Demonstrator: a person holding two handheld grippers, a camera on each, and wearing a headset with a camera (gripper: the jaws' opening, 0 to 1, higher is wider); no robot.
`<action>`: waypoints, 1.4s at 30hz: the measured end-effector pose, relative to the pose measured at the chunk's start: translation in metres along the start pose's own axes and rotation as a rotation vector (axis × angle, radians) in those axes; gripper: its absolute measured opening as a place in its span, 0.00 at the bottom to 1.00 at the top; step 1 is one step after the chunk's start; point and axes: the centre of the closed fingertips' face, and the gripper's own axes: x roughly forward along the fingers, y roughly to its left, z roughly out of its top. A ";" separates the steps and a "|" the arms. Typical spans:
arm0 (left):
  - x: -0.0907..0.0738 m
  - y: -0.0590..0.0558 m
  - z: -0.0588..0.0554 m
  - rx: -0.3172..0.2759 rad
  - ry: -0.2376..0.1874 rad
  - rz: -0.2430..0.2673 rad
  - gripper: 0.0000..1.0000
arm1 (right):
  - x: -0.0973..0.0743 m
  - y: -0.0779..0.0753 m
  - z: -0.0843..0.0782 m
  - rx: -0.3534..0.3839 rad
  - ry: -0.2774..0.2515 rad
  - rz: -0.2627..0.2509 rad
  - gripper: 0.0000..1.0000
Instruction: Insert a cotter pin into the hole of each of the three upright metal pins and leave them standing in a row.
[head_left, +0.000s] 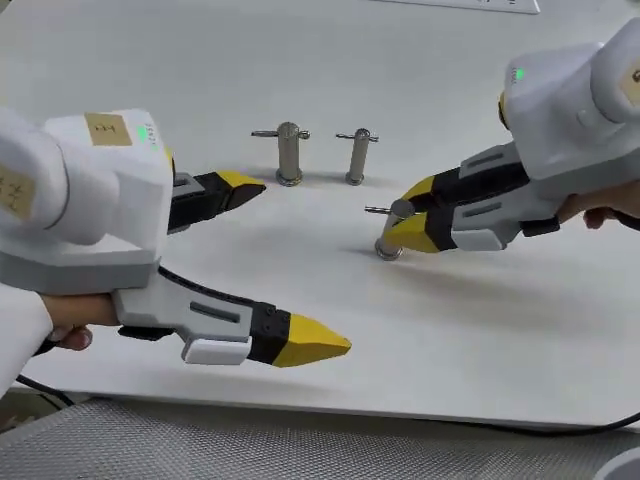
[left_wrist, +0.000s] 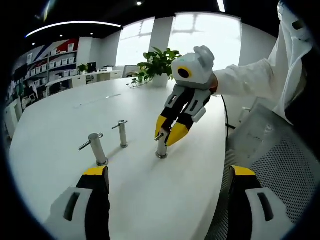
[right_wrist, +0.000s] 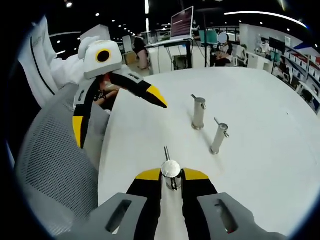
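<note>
At centre right of the head view, the right gripper (head_left: 405, 225) clamps its yellow wedge tips around the near metal pin (head_left: 390, 242), a smooth steel cylinder with a flared base on the matte white table (head_left: 150, 60). A thin wire cotter pin (head_left: 377, 210) pokes from its head. At upper centre stand the thicker pin (head_left: 289, 155) and the slimmer pin (head_left: 358, 157), each crossed by a wire. At lower left, the left gripper (head_left: 295, 265) gapes wide, holding nothing.
</note>
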 end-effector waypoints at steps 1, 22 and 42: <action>0.000 0.001 0.000 0.002 0.000 0.007 0.99 | 0.000 -0.001 0.002 -0.038 -0.003 -0.013 0.08; -0.015 0.008 0.008 -0.067 -0.042 0.046 0.99 | -0.022 -0.065 -0.009 -0.070 0.003 -0.092 0.08; -0.015 0.009 0.006 -0.114 -0.032 0.052 0.99 | -0.024 -0.088 -0.012 -0.025 -0.027 -0.088 0.08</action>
